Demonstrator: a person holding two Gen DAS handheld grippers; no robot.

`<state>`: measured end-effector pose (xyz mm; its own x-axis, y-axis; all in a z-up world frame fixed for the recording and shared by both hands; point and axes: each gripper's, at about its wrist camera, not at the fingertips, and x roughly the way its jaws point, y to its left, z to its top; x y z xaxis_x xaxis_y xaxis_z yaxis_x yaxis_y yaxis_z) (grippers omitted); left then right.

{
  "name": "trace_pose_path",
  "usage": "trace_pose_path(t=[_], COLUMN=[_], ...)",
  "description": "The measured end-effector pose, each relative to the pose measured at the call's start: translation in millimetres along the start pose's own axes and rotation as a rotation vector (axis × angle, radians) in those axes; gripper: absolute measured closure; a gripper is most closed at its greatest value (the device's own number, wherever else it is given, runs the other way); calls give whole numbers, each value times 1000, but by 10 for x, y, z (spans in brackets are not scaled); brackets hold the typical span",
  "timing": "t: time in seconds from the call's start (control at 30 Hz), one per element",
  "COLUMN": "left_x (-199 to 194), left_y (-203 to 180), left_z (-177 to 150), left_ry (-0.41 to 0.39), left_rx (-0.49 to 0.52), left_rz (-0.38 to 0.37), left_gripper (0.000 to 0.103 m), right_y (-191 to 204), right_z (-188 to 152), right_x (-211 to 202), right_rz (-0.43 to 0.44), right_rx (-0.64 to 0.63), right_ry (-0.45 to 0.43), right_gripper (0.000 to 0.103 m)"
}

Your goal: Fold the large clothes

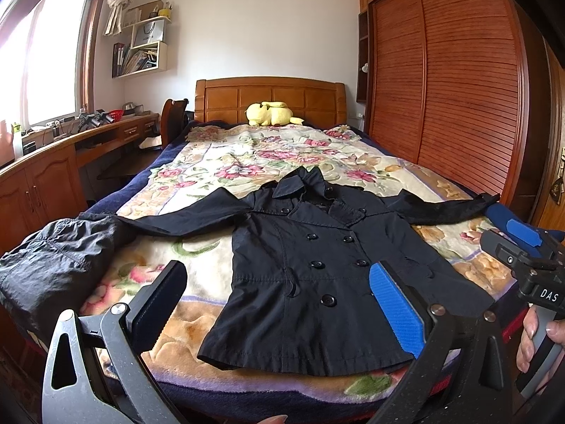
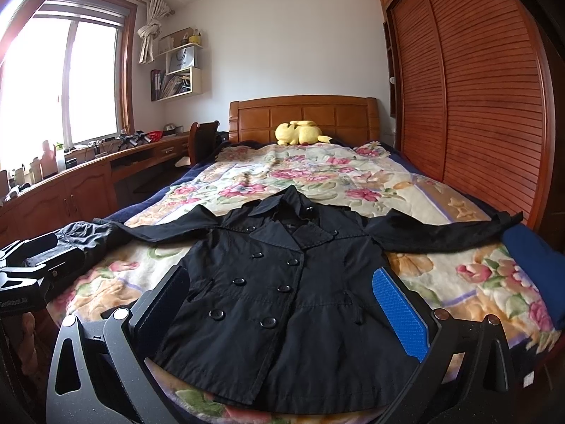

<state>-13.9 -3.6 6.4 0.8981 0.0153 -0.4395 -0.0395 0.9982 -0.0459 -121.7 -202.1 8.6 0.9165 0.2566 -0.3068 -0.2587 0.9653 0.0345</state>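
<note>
A black double-breasted coat lies flat and face up on the flowered blanket, collar toward the headboard, both sleeves spread out sideways. It also shows in the right wrist view. My left gripper is open and empty, held above the coat's lower hem at the foot of the bed. My right gripper is open and empty, also above the hem. The right gripper also shows in the left wrist view, held by a hand near the right sleeve.
A dark grey garment lies bunched at the bed's left edge. A blue folded cloth lies at the right edge. A yellow plush toy sits by the headboard. A wooden wardrobe stands right, a desk left.
</note>
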Motion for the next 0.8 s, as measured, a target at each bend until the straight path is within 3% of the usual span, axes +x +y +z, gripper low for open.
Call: trace_pose_path(t=[0.27, 0.8], left_x=[296, 920], left_y=[190, 793], left_z=[-155, -413], left_ry=[54, 138], left_rx=[-21, -61], left_rz=[33, 137], left_gripper=[0, 0], right_y=[15, 142], right_z=[-68, -81], right_x=[335, 1441], right_rz=[41, 162], right_rx=[-10, -90], right_ry=[51, 189], right_gripper=[0, 0])
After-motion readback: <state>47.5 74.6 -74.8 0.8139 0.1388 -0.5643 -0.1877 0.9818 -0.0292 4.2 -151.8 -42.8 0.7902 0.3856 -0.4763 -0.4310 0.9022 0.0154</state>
